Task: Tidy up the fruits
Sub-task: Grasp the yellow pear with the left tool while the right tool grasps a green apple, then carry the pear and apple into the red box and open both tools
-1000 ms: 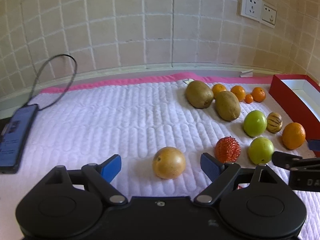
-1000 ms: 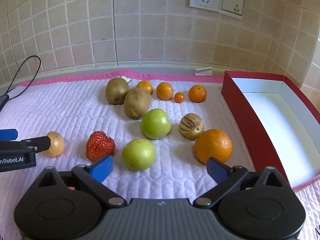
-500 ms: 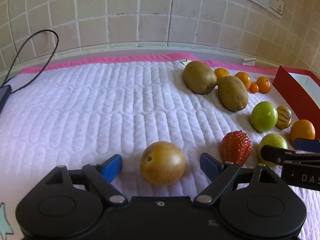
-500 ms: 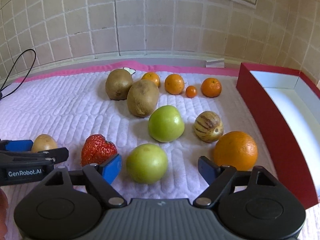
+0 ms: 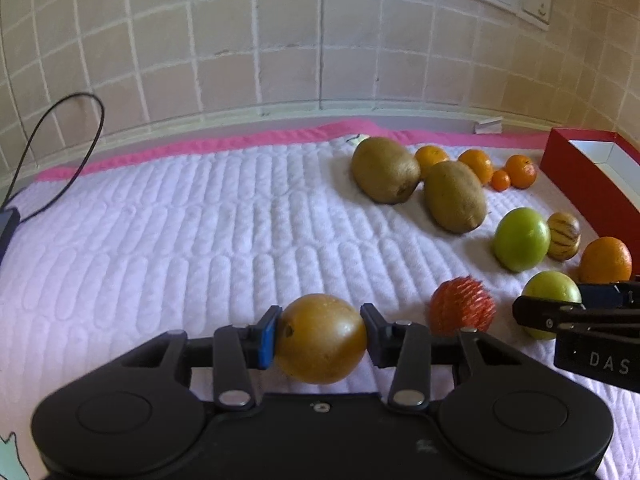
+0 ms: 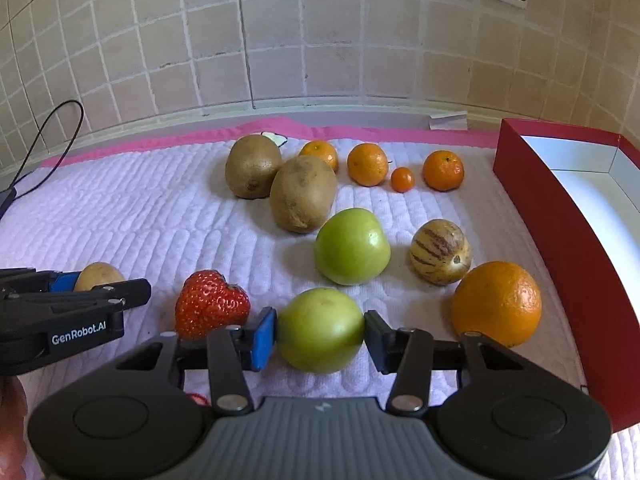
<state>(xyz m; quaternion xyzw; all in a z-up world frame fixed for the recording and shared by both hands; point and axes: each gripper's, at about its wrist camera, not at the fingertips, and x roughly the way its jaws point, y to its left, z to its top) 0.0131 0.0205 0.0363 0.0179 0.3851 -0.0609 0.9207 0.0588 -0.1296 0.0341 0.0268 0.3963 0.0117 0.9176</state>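
Left wrist view: the left gripper clamps a golden-brown fruit at bottom centre, pads on its widest sides — likely for a steady lift

Right wrist view: the right gripper pinches the near green apple low in frame, the red box at right — probably its destination

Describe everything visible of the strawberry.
The strawberry is red, heart-shaped, glossy, dotted with pale seeds; no leaves show. It lies on the white quilted mat, between the left tongs and the green fruit that the right tongs grip. The right tongs' blue pad sits very close; contact cannot be told.
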